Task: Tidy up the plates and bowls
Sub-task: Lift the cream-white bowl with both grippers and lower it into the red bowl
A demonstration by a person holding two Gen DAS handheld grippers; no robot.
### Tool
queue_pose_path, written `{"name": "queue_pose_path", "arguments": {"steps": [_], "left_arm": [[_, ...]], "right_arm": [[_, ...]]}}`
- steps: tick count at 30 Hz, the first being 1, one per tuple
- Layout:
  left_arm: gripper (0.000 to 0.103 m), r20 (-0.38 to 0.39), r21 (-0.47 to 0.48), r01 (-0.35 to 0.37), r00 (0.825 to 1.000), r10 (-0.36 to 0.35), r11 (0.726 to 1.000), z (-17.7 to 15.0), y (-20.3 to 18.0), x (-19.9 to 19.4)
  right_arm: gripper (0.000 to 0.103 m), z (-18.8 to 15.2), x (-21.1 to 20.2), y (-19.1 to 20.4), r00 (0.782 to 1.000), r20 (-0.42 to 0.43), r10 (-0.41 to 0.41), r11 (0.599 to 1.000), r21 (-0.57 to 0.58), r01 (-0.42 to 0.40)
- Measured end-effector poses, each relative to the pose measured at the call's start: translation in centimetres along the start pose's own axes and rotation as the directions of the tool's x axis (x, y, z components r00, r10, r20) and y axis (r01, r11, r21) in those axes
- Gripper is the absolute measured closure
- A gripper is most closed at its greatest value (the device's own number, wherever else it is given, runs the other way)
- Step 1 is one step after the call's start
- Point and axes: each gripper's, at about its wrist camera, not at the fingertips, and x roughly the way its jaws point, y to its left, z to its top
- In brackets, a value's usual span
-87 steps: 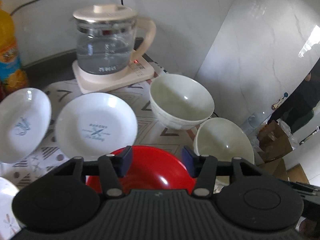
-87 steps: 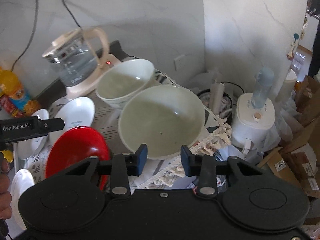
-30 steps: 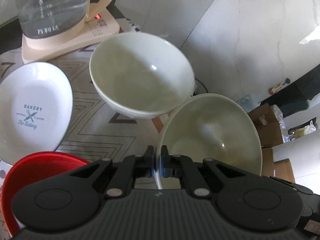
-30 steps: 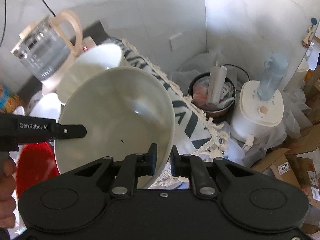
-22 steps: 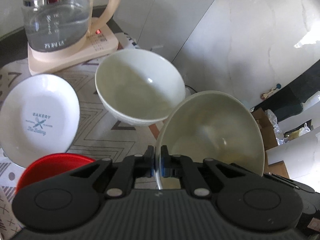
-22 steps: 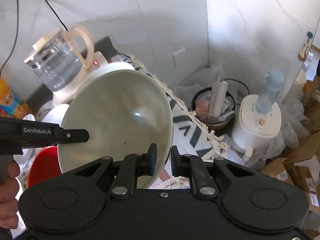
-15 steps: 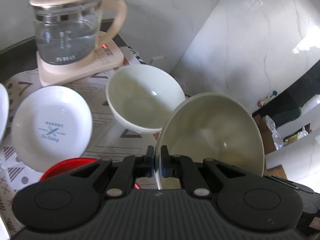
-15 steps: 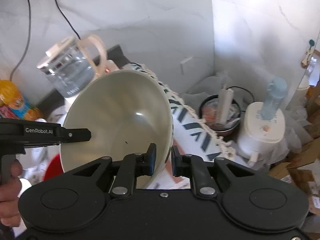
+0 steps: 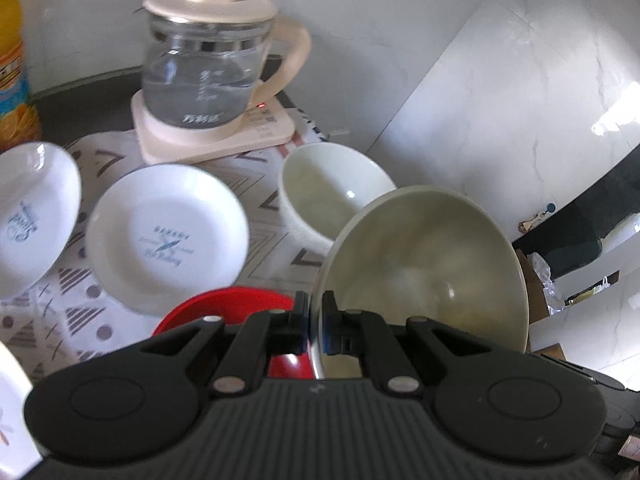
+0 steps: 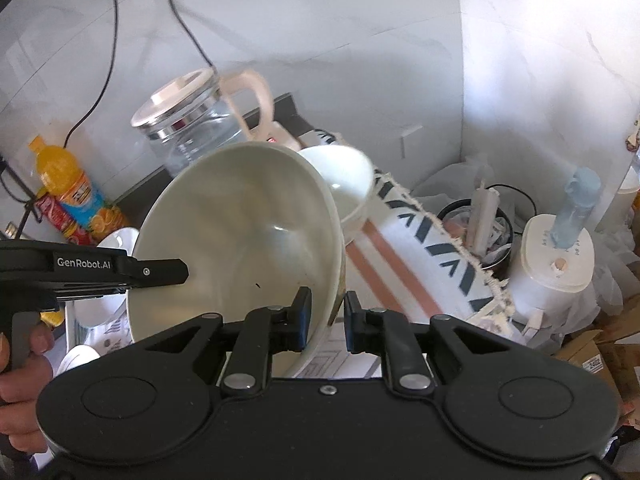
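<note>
A large cream bowl point(image 9: 424, 264) is lifted and tilted above the table. My left gripper point(image 9: 316, 324) is shut on its near rim. My right gripper point(image 10: 327, 322) straddles the opposite rim of the same bowl point(image 10: 248, 240), jaws a little apart around it. A second cream bowl point(image 9: 328, 196) stands on the patterned cloth behind; it also shows in the right wrist view point(image 10: 344, 178). A red bowl point(image 9: 228, 304) sits below my left gripper. Two white plates point(image 9: 168, 236) point(image 9: 32, 208) lie to the left.
A glass kettle point(image 9: 204, 72) on its beige base stands at the back. An orange drink bottle point(image 10: 68, 192) is at the far left. Off the table's right edge are a bin point(image 10: 476, 220), a small white appliance point(image 10: 556, 264) and cardboard boxes.
Both grippers closed on the large cream bowl and lifted it off the table; it has risen and pulled back, with the second bowl and the kettle now farther away.
</note>
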Motion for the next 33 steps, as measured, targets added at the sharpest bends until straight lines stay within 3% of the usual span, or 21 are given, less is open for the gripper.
{"name": "queue_pose_path", "arguments": {"steps": [16, 33], "left_arm": [[0.098, -0.025, -0.08, -0.048, 0.999, 0.046, 0.996, -3.6, 5.7, -2.2], [0.098, -0.1, -0.179, -0.121, 0.99, 0.104, 0.976, -6.0, 8.7, -0.1]], "right_arm": [[0.086, -3.8, 1.1, 4.8, 0.996, -0.079, 0.034, 0.998, -0.05, -0.038], [0.086, -5.0, 4.3, 5.9, 0.983, -0.177, 0.046, 0.991, -0.113, -0.067]]}}
